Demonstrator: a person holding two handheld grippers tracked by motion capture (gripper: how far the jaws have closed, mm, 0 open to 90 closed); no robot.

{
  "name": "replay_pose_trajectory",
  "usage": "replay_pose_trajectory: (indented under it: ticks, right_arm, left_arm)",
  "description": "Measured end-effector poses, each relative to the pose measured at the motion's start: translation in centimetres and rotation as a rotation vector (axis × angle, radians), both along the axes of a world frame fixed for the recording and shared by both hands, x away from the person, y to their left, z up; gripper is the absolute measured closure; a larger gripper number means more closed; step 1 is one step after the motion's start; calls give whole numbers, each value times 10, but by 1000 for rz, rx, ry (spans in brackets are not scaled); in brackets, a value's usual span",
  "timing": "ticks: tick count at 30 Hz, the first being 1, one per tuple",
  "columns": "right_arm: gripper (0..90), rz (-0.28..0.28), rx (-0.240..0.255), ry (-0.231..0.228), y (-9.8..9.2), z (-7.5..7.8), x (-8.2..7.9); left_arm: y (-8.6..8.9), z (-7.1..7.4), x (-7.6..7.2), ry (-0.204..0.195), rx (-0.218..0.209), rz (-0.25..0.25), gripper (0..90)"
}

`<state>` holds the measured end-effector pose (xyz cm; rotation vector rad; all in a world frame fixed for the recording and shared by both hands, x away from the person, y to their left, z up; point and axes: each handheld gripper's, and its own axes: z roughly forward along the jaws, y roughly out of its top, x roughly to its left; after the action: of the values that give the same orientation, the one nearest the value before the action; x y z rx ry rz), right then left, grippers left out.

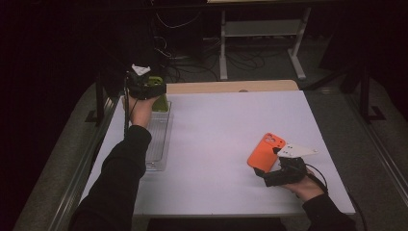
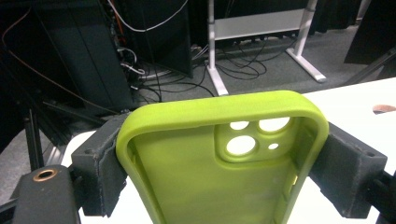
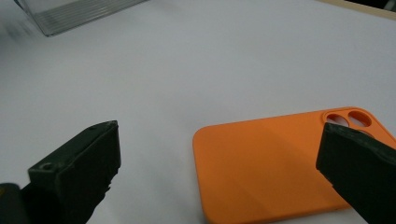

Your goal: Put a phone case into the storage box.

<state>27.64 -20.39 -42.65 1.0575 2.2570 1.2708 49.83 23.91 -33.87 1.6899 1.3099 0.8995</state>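
At the upper left of the high view, the left claw [image 1: 153, 91] holds a lime-green phone case [image 1: 159, 98] above the far end of a clear plastic tray [image 1: 159, 144]; that tray lies along the left edge of the white counter [image 1: 221, 130]; in the left gripper view the green case [image 2: 219, 163] fills the lower middle of the frame, its hollow inner side and camera cut-outs facing the lens, and both black pads [image 2: 100, 172] press against its two long edges, so the claw is closed on the case across its width; beyond it, at the top of that frame, lie cables and the white legs of a desk on the floor. Toward the lower right of the high view, the right claw [image 1: 267, 174] rests low over the counter just at the near end of an orange phone case [image 1: 264, 150]; the orange case lies flat, back side up, with its camera holes at the far end; in the right gripper view the right claw's jaws stand wide apart, the right one over the case's edge near the camera holes at the right of the frame, the left one over bare counter; neither pad visibly presses on the case.
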Motion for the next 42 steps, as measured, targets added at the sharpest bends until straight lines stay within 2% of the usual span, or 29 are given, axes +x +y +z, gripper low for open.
replay_pose_trajectory:
  ticks: [2,4,7,11,13,15,16,17,20,21,22,24,27,29,31,37,38,39,40,41,42]
  right_arm:
    - [0,3,-1,-7,-1,0,0]
    - [0,2,0,-7,-1,0,0]
    - [0,3,3,-5,0,0,0]
    - [0,1,8,-3,0,0,0]
    - [0,1,9,-2,0,0,0]
    - [0,1,9,-1,0,0,0]
    - [0,1,9,-1,0,1,0]
    - [0,3,9,-3,0,1,0]
    - [0,3,10,-3,0,1,0]
    - [0,3,10,-2,0,0,0]
    - [0,1,10,0,0,1,0]
    - [0,2,12,-1,0,0,0]
    - [0,0,15,-1,0,1,0]
    - [0,0,15,-1,0,1,0]
    - [0,0,11,-2,0,1,0]
    - [0,6,4,-2,1,0,0]
    - [0,5,6,7,1,0,-1]
    - [0,6,5,7,1,0,-1]
    - [0,6,5,6,1,0,-1]
    - [0,5,5,8,1,0,-1]
    - [0,5,4,3,1,0,0]
  left_arm:
    - [1,-3,1,1,-7,5,145]
    - [2,-8,2,8,6,16,144]
    - [2,-13,2,3,-17,21,143]
    - [3,-19,2,8,3,32,143]
    - [3,-22,3,20,-2,35,143]
    - [3,-25,4,15,-10,39,142]
    - [4,-25,3,27,1,38,142]
    - [4,-27,4,17,-11,43,142]
    - [4,-29,5,22,-15,44,142]
    - [5,-29,4,36,4,37,141]
    - [3,-30,5,25,-13,40,141]
    - [1,-32,6,29,-19,44,140]
    - [0,-34,6,39,4,42,138]
    - [-2,-35,6,22,1,47,137]
    - [-2,-35,5,30,27,41,136]
    - [-2,-35,6,22,34,40,120]
    - [-2,-35,6,16,32,51,89]
    - [-1,-35,6,14,-1,47,67]
    - [-1,-35,7,6,-17,46,53]
    - [1,-33,5,23,-5,38,19]
    - [0,-33,6,10,-18,30,16]
